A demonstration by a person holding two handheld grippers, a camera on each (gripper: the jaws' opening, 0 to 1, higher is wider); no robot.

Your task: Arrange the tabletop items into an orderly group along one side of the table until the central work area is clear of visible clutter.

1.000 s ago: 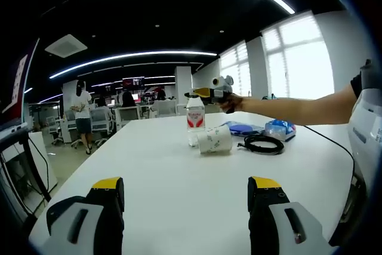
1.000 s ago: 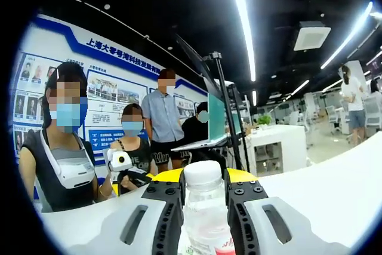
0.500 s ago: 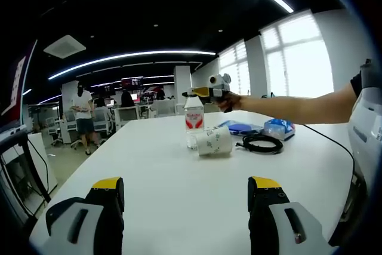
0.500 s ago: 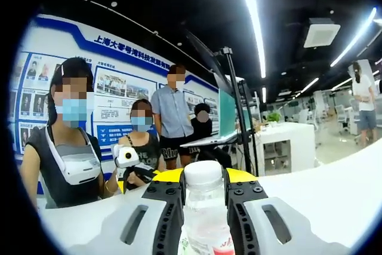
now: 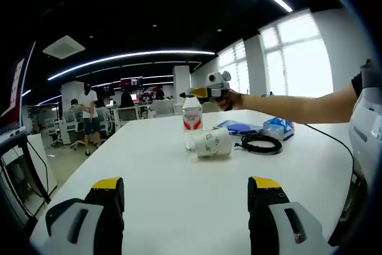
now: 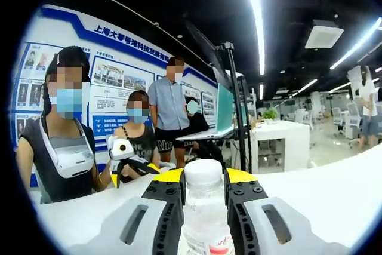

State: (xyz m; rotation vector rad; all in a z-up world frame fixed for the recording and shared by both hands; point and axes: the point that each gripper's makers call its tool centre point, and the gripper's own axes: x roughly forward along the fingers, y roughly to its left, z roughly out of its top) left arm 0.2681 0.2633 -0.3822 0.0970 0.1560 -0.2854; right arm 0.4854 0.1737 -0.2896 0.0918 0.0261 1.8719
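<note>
On the white table [image 5: 155, 171] stands a clear water bottle [image 5: 191, 125] with a red label and a white cap. My right gripper [image 5: 200, 92] reaches in from the right on a bare arm and is shut on the bottle's neck. In the right gripper view the bottle [image 6: 204, 219] is clamped between the black jaws of my right gripper [image 6: 204, 186]. A white paper cup [image 5: 213, 143] lies on its side against the bottle's base. My left gripper [image 5: 186, 207] hangs open over the near table edge, holding nothing. It also appears far off as the left gripper [image 6: 146, 170].
A coiled black cable [image 5: 261, 143], a blue flat item [image 5: 239, 128] and a tissue packet [image 5: 279, 128] lie right of the cup. Several people [image 6: 59, 141] stand behind the table's near end, beside a laptop on a stand [image 6: 224, 117]. Office desks and chairs lie beyond.
The right gripper and the bottle in it have shifted slightly left in the left gripper view. A person in the background has walked on. My left gripper has stayed put.
</note>
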